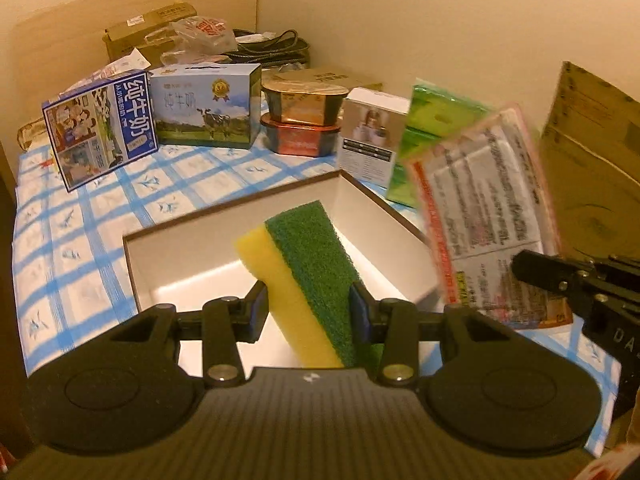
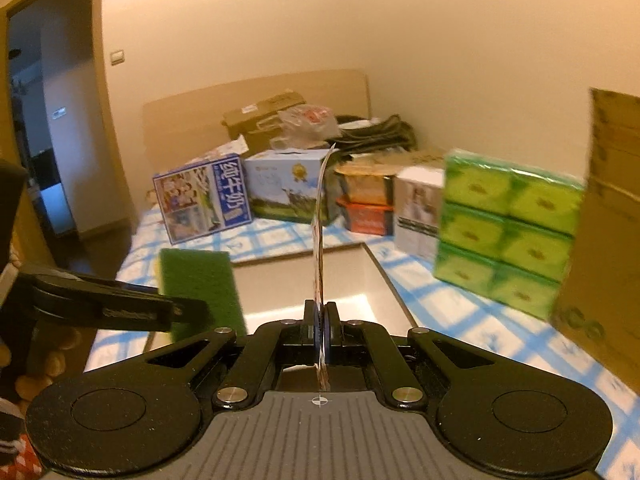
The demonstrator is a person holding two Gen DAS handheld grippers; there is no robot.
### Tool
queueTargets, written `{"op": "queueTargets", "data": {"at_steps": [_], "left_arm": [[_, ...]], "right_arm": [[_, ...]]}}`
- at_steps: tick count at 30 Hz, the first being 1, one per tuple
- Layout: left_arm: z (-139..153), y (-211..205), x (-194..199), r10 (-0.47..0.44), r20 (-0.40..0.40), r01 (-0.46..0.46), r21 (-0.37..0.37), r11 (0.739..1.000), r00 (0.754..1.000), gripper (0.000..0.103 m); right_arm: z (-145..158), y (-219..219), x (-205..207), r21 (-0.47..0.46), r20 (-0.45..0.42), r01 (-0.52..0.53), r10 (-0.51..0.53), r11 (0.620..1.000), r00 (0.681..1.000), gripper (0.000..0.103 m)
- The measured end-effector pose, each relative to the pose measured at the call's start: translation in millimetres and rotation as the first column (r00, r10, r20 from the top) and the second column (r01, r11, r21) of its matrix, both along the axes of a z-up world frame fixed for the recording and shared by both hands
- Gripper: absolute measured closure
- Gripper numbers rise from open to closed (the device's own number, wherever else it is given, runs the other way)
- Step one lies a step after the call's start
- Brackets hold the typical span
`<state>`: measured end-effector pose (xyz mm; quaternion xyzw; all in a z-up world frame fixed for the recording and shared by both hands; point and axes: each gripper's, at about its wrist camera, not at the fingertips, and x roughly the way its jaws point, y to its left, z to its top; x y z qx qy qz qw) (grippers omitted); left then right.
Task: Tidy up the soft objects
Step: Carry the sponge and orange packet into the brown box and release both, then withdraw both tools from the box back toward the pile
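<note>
Pinched between the left gripper's pads, the sponge points forward over the open box directly below, while the right gripper clamps a flat packet edge-up beside it.

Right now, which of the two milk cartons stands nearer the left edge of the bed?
The dark blue milk carton with cartoon pictures; the light blue cow carton stands to its right.

One sponge – two milk cartons – two stacked tubs.
</note>
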<state>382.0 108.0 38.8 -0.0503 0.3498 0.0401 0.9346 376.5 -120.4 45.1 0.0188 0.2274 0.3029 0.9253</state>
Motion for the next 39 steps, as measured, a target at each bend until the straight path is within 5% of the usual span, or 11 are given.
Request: {"op": "queueTargets", "data": {"at_steps": [8, 21, 26, 29, 31, 36, 39], "left_arm": [[-10.6, 17.1, 57.0, 0.035, -0.084, -0.030, 0.059, 0.998, 0.996, 0.064], [-66.8, 28.0, 105.2, 0.042, -0.262, -0.014, 0.106, 0.994, 0.964, 0.061], [-73.0, 28.2, 115.7, 0.040, -0.283, -0.015, 0.088, 0.996, 0.958, 0.028], [-72.3, 27.9, 116.4, 0.034, -0.279, -0.012, 0.082, 0.997, 0.960, 0.028], [-71.5, 27.4, 114.3, 0.030, -0.278, -0.007, 0.083, 0.997, 0.960, 0.028], [-71.5, 33.0, 107.1, 0.044, -0.281, -0.023, 0.078, 0.997, 0.959, 0.028], [-69.7, 37.6, 101.0, 0.051, -0.278, -0.031, 0.076, 0.997, 0.959, 0.028]], "right_arm": [[-1.6, 41.5, 59.8, -0.011, -0.018, -0.056, 0.056, 0.998, 0.998, 0.101], [-55.9, 73.0, 124.9, -0.082, -0.169, -0.091, 0.076, 0.992, 0.983, 0.101], [-64.0, 72.7, 140.2, -0.066, -0.199, -0.070, 0.055, 0.995, 0.979, 0.101], [-63.6, 70.0, 148.0, -0.046, -0.221, -0.051, 0.039, 0.998, 0.975, 0.099], [-63.9, 66.4, 151.2, -0.018, -0.246, -0.055, 0.049, 0.998, 0.968, 0.094], [-66.5, 58.4, 143.1, -0.033, -0.244, -0.048, 0.039, 0.998, 0.969, 0.053], [-67.6, 53.7, 138.7, -0.027, -0.253, -0.051, 0.042, 0.998, 0.966, 0.051]]}}
